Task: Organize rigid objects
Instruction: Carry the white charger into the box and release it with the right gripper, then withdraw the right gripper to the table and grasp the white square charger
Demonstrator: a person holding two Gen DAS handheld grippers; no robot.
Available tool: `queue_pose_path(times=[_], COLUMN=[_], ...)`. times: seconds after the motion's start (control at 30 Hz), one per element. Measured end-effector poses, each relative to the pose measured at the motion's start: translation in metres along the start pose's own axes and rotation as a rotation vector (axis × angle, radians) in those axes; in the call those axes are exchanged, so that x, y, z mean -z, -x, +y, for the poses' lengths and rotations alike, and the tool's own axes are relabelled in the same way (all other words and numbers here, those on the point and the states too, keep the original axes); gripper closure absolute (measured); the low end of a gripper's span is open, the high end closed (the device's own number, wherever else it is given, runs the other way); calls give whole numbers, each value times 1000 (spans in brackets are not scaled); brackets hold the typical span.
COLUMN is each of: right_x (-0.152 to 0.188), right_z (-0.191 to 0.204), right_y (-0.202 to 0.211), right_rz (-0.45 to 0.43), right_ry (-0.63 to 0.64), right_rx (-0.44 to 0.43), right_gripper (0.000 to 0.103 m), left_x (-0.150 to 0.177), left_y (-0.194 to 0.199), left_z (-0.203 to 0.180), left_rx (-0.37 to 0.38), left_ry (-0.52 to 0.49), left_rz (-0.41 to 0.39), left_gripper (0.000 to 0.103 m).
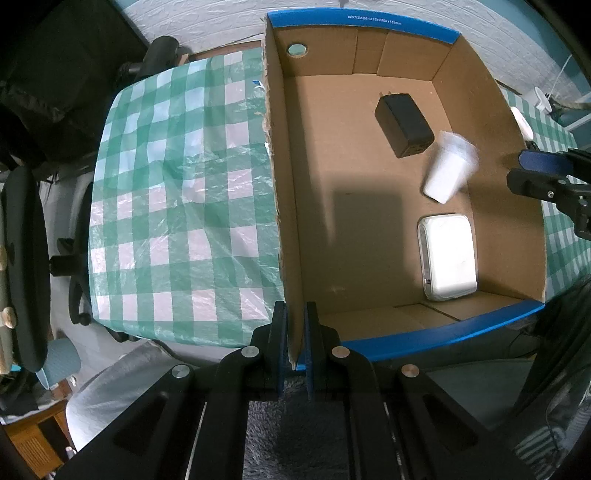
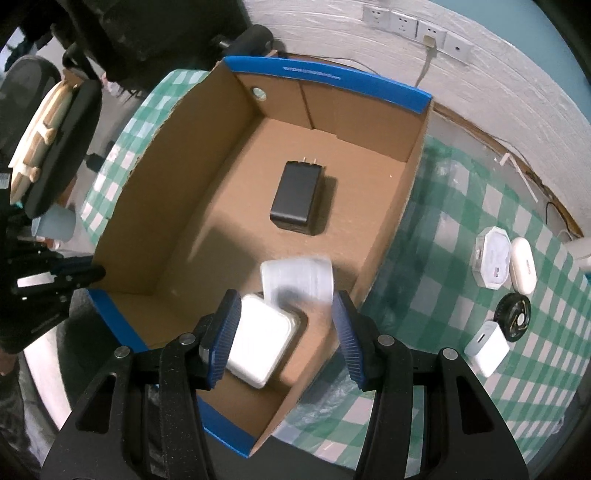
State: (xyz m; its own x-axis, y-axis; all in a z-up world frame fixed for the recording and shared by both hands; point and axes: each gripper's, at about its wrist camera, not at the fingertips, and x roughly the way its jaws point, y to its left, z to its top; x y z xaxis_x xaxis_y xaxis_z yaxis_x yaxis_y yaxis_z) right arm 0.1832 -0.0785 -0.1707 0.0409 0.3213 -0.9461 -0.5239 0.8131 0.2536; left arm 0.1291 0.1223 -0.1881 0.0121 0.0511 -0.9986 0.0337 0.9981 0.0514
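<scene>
An open cardboard box [image 1: 288, 229] with blue rims stands on the checked table; it also shows in the right wrist view [image 2: 388, 221]. Inside lie a black charger [image 1: 404, 124] [image 2: 297, 197] and a flat white adapter [image 1: 448, 256] [image 2: 258, 343]. A white plastic cup [image 1: 448, 171] [image 2: 297, 282] is blurred in mid-air inside the box, tilted. My left gripper [image 1: 295, 347] is shut on the box's left wall near its front corner. My right gripper [image 2: 286, 332] is open above the box, and the cup is free just beyond its fingers. Its fingers [image 1: 535, 173] show at the box's right wall.
On the green checked tablecloth [image 2: 461, 229] right of the box lie a white octagonal case [image 2: 493, 256], a white earbud case [image 2: 522, 264], a black round item [image 2: 513, 315] and a small white cube charger [image 2: 487, 347]. Wall sockets [image 2: 417, 27] are behind. A chair [image 1: 26, 258] stands left.
</scene>
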Motion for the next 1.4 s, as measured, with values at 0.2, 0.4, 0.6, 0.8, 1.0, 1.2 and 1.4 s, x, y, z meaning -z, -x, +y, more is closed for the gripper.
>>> queue_pose_path(times=[0.2, 0.4, 0.6, 0.8, 1.0, 1.2, 1.4], right_x=[1, 1, 6, 17, 32, 50, 64], right_z=[-1, -6, -20, -52, -103, -160, -197], right_y=[13, 29, 43, 57, 57, 45, 31], right_rz=[-20, -43, -56, -60, -37, 13, 51], right_ry=[-3, -6, -29, -93, -193, -293, -349], right_rx=[-4, 4, 20, 36, 90, 104, 109], right_gripper=[51, 48, 43, 38, 35, 35, 35], left_x=[1, 2, 2, 2, 2, 2, 2], left_y=[1, 1, 1, 1, 1, 1, 2], left_z=[0, -1, -1, -2, -2, -2, -2], left_rx=[-3, -6, -5, -7, -6, -7, -10], left_ry=[-5, -9, -10, -10, -10, -10, -11], left_rz=[-4, -6, -6, -6, -5, -6, -6], left_gripper=[96, 96, 96, 96, 96, 96, 96])
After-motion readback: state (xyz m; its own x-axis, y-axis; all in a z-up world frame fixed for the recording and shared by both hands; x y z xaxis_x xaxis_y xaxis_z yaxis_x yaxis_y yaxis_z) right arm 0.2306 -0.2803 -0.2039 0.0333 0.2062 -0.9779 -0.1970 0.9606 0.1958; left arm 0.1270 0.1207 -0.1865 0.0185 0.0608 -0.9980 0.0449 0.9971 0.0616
